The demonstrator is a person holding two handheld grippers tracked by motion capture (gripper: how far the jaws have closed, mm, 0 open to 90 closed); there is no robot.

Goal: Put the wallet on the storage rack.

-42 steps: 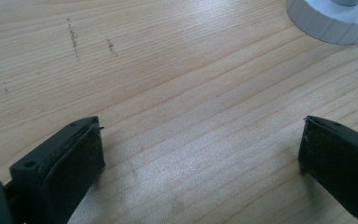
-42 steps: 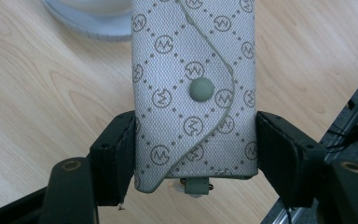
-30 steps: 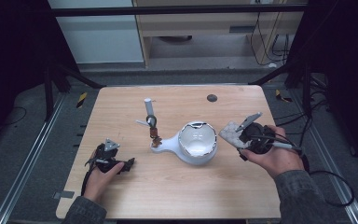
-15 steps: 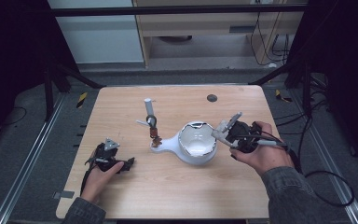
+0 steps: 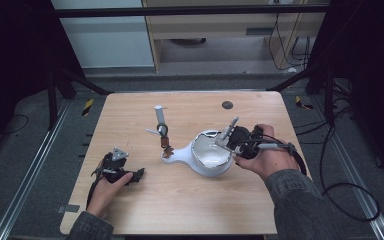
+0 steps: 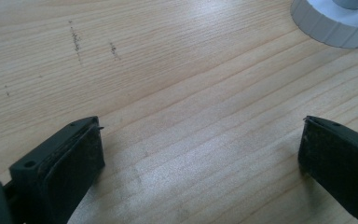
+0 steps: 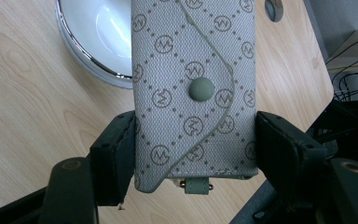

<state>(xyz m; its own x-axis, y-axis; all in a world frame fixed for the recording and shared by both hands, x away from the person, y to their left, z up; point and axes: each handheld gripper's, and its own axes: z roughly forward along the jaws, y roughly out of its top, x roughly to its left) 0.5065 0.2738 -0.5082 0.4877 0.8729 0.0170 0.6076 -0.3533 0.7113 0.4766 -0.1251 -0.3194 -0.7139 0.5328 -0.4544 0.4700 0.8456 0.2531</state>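
A grey fabric pouch (image 7: 193, 88) with a woven diamond pattern of dots and round monogram marks sits clamped between the two black jaws of the right gripper (image 7: 193, 154). Its curved flap is fastened by a dull green snap button, and a small green tab with a metal ring pokes out of its lower end. In the high view the pouch (image 5: 228, 129) sticks up and leftward from the right gripper (image 5: 230, 137), over the right rim of a white bowl (image 5: 211, 154). The bowl is glossy and smooth, with a shiny metallic edge and a short handle pointing left.

The left gripper (image 5: 111, 167) rests near the front left of the table, held in the left hand (image 5: 107, 187). In the left gripper view its jaws stand wide apart with only bare wood between them, their pads dark and rough.

Just left of the bowl's handle stands a small brown object (image 5: 167, 146), and behind it a pale upright tube (image 5: 159, 116) on a stand. The table (image 5: 130, 115) is light wood with fine grain and a dark round hole (image 5: 227, 105) near its far edge. Grey floor, black frame bars and trailing cables surround it.
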